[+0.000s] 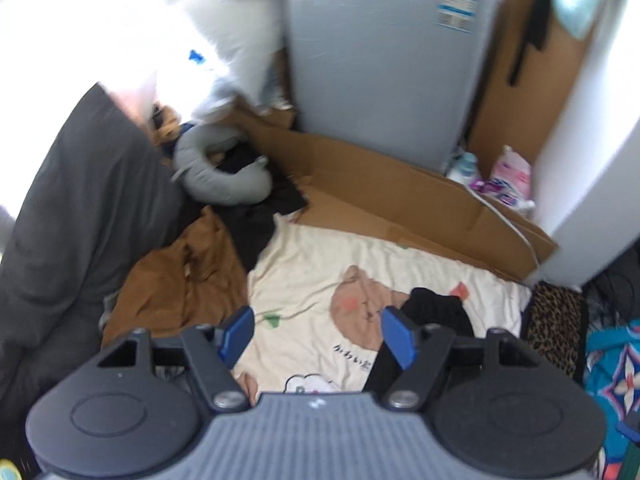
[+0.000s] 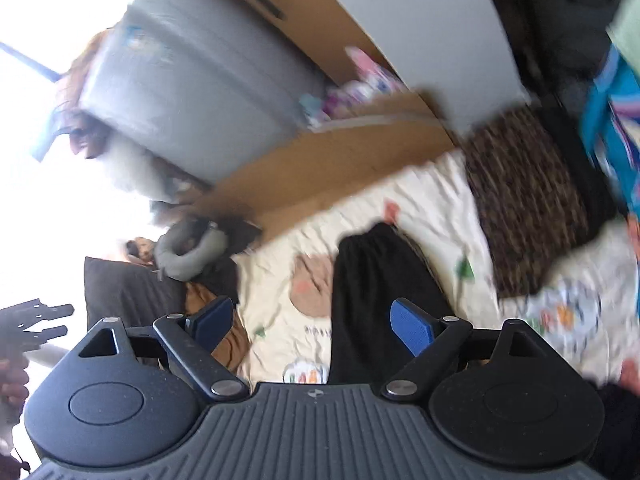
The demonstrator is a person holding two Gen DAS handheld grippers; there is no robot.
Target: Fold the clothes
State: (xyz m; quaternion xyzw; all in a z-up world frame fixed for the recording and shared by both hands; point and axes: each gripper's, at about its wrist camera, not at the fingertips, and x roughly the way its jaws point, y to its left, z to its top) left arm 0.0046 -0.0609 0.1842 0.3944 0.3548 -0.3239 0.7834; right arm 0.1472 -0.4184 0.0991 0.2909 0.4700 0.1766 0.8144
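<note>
Both grippers spread wide, holding nothing: left gripper (image 1: 318, 334), right gripper (image 2: 314, 322). Black pants (image 2: 376, 300) lay flat on cream cartoon sheet (image 1: 312, 264), brown garment (image 1: 180, 284) bunched beside sheet's left edge.

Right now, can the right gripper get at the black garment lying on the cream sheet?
Probably yes. The right gripper is open and holds nothing, and the black garment lies flat on the cream sheet right in front of its fingers. Nothing lies over the garment or stands between them.
</note>
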